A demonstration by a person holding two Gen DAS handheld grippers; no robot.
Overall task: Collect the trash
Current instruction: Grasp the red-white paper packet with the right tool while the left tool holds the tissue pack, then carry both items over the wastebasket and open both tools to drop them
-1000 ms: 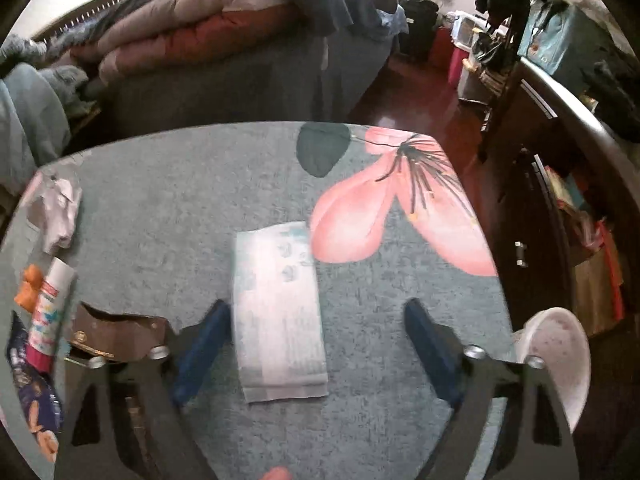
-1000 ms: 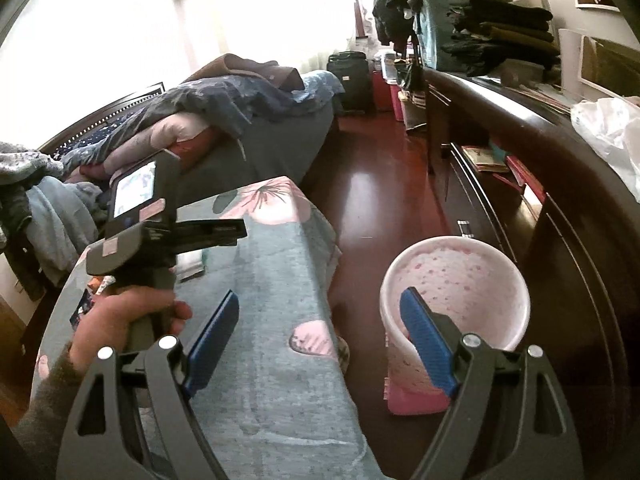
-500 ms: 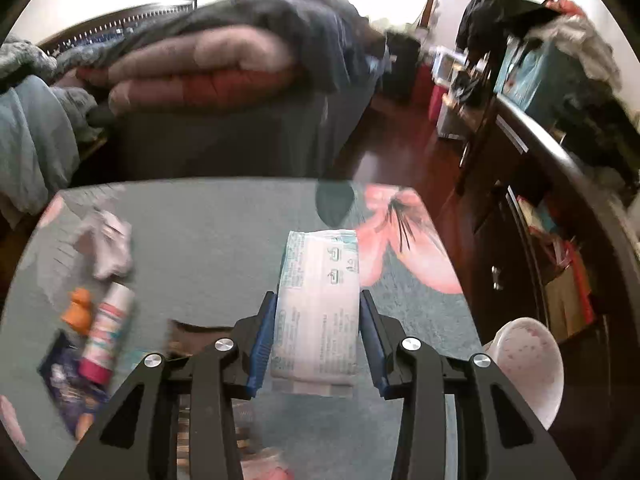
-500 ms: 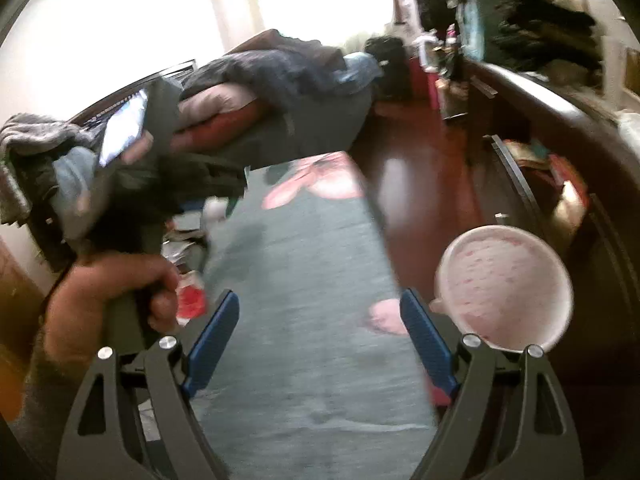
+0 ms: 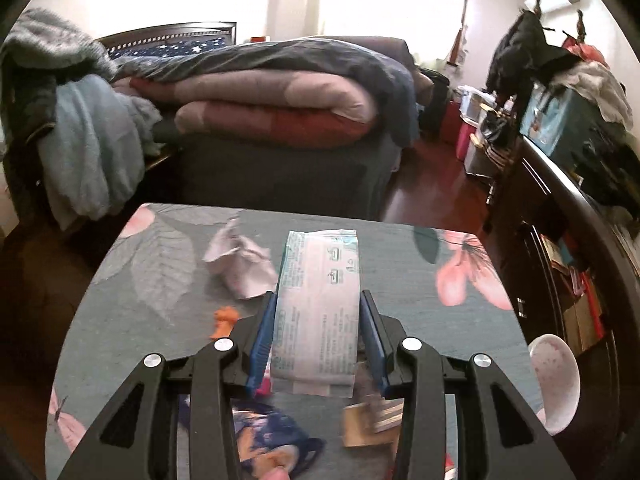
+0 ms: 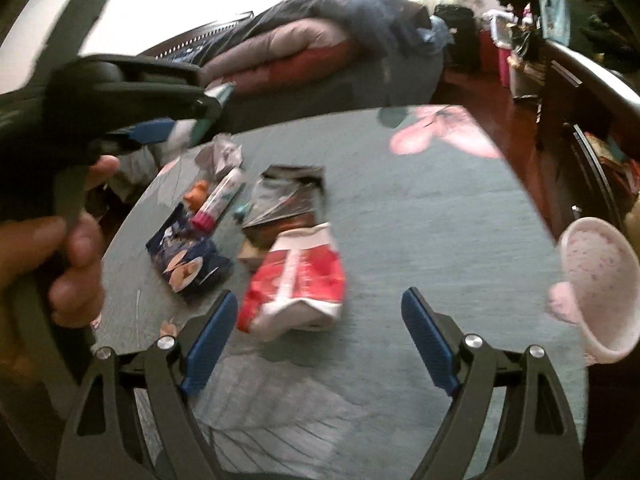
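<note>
Left claw (image 5: 318, 338) clamped on white wrapper (image 5: 320, 300), lifted clear for binning. Right claw (image 6: 316, 340) spread wide over red packet (image 6: 296, 280), mid-table (image 6: 420, 220), pink bin (image 6: 596, 280) beside the right edge.

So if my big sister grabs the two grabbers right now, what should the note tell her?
Left gripper: shut on the white wipes packet, lifted off the table.
Right gripper: open, empty, hovering near the red-and-white wrapper.
Pink bin: on the floor past the table's right edge.
Done: one packet picked up, not yet binned.
Left: bin it, then the red-and-white wrapper, blue snack bag, brown wrapper, tube, orange bit, crumpled paper.
</note>
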